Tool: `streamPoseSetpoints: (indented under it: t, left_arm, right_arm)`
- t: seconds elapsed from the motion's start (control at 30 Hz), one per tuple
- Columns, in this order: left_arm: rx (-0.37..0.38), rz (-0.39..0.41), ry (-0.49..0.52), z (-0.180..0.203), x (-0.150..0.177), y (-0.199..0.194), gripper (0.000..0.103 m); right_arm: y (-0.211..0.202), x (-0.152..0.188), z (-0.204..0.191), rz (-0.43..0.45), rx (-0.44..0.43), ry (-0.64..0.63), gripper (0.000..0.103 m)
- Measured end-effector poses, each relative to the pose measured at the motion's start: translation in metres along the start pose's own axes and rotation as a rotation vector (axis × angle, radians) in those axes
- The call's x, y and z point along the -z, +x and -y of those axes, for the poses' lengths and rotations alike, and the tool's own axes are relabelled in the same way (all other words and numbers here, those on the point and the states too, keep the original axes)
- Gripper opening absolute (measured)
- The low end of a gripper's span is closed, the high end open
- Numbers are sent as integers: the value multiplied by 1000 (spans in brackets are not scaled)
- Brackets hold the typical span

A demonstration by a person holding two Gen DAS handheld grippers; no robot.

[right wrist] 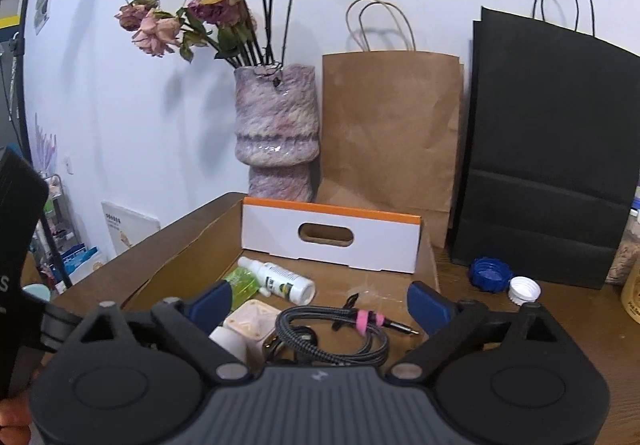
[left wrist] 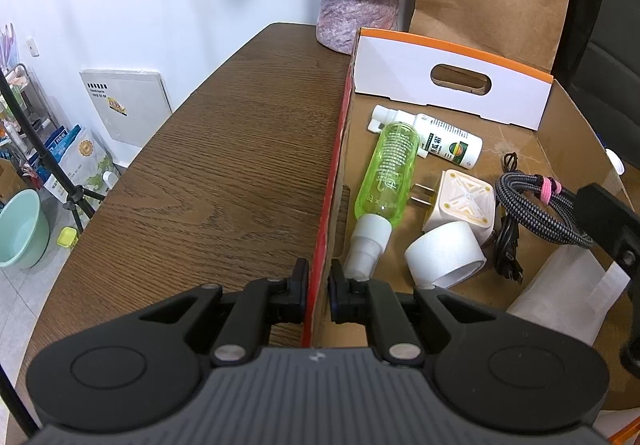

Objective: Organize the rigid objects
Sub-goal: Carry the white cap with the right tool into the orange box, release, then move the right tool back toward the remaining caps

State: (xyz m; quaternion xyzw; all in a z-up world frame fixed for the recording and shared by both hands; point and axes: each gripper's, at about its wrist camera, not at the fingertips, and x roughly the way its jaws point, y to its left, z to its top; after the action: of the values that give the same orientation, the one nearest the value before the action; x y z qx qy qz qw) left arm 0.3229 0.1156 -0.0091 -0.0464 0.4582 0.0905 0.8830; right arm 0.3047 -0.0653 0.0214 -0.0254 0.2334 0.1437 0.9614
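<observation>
An open cardboard box [left wrist: 335,165] stands on the brown wooden table [left wrist: 224,165]. My left gripper [left wrist: 319,281] is shut on the box's left wall, one finger on each side. Inside lie a green bottle [left wrist: 390,169], a white spray bottle [left wrist: 444,141], a white plug adapter [left wrist: 462,201], a white cylinder [left wrist: 444,255] and a coiled braided cable [left wrist: 536,205]. My right gripper [right wrist: 320,305] is open above the box, over the cable [right wrist: 336,333]. The adapter [right wrist: 252,321], the green bottle [right wrist: 240,283] and the spray bottle [right wrist: 280,281] lie beyond it.
A pink vase [right wrist: 276,133] with dried roses, a brown paper bag [right wrist: 390,133] and a black paper bag [right wrist: 548,153] stand behind the box. A blue cap [right wrist: 490,275] and a white cap [right wrist: 525,289] lie on the table right of the box.
</observation>
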Motion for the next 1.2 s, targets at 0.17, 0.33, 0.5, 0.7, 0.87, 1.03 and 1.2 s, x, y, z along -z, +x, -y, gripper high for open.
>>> streamPoseSetpoints:
  t: [0.17,0.33,0.5,0.7,0.87,1.03,1.2]
  left_arm:
    - [-1,1,1,1,0,0,11]
    - [-1,1,2,1,0,0,11]
    - [-1,0,2,1,0,0,11]
    - [-1,0,2,1,0,0,11]
    - [-1,0,3,1,0,0,11]
    - [-1,0,2,1,0,0,11]
    - [0,1,4,1,1,0,11]
  right_arm:
    - [0,-1,3,0,11,1,103]
    - [1,0,2,-6,19,-7,103]
    - [1,0,1,-5,22,-9,103]
    - [-1,-1,3,-2,27,-13,103]
    - [-7,-5,16,12,44,-6,103]
    - [-13,-12,45,28,82,42,103]
    - [-17,-16,82,44,147,103,103]
